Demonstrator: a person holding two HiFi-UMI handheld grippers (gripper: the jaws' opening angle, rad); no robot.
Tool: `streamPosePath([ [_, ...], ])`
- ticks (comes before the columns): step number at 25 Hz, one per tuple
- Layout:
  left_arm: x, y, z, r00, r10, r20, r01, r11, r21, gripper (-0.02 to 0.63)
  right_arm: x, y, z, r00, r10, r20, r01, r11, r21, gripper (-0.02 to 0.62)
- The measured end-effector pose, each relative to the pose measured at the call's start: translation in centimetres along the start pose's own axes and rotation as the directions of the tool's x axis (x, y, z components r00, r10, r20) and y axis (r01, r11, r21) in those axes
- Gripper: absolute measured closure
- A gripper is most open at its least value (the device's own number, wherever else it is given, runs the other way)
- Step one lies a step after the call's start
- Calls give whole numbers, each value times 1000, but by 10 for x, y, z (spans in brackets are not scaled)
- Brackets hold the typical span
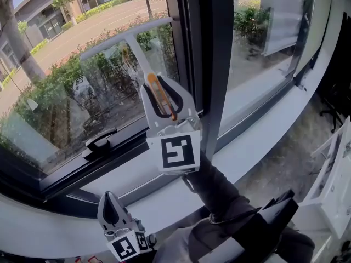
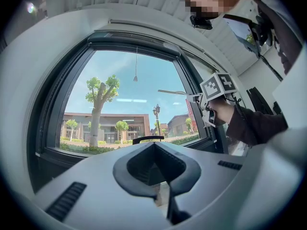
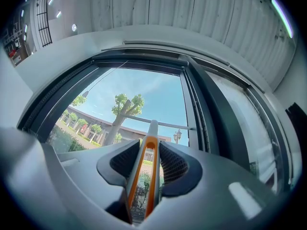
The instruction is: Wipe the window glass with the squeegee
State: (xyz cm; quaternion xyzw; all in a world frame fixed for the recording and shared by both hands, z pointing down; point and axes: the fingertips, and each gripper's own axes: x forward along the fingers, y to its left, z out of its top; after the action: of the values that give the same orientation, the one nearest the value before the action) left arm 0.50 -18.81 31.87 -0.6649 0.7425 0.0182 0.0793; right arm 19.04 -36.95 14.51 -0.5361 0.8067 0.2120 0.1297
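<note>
My right gripper [image 1: 163,85] pinches the squeegee [image 1: 129,36] by its orange handle, with the blade up at the window glass [image 1: 55,108] near its top right corner; my left gripper [image 1: 110,200] hangs pressed together and empty, low by the sill [image 1: 258,141]. I judge the wiping barely begun, with the pane below the blade left to do
</note>
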Motion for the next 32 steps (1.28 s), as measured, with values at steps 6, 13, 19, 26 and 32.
streamPosePath([
  [6, -1, 0, -3, 1000, -1, -8, 1, 1000, 3, 606, -4, 2, -8, 1000, 2, -17, -2, 1000, 5, 465],
  [13, -2, -1, -3, 1000, -6, -10, 6, 1000, 5, 606, -8, 4, -14, 1000, 3, -30, -2, 1000, 7, 465],
  [19, -3, -2, -5, 1000, -10, -18, 10, 1000, 5, 606, -13, 5, -20, 999, 5, -39, -5, 1000, 6, 465],
  [26, -4, -3, -5, 1000, -13, -18, 13, 1000, 6, 606, -18, 6, -28, 998, 10, -57, -9, 1000, 8, 465],
  [32, -5, -4, -6, 1000, -18, -24, 18, 1000, 6, 606, -23, 8, -34, 998, 11, -68, -10, 1000, 13, 465],
])
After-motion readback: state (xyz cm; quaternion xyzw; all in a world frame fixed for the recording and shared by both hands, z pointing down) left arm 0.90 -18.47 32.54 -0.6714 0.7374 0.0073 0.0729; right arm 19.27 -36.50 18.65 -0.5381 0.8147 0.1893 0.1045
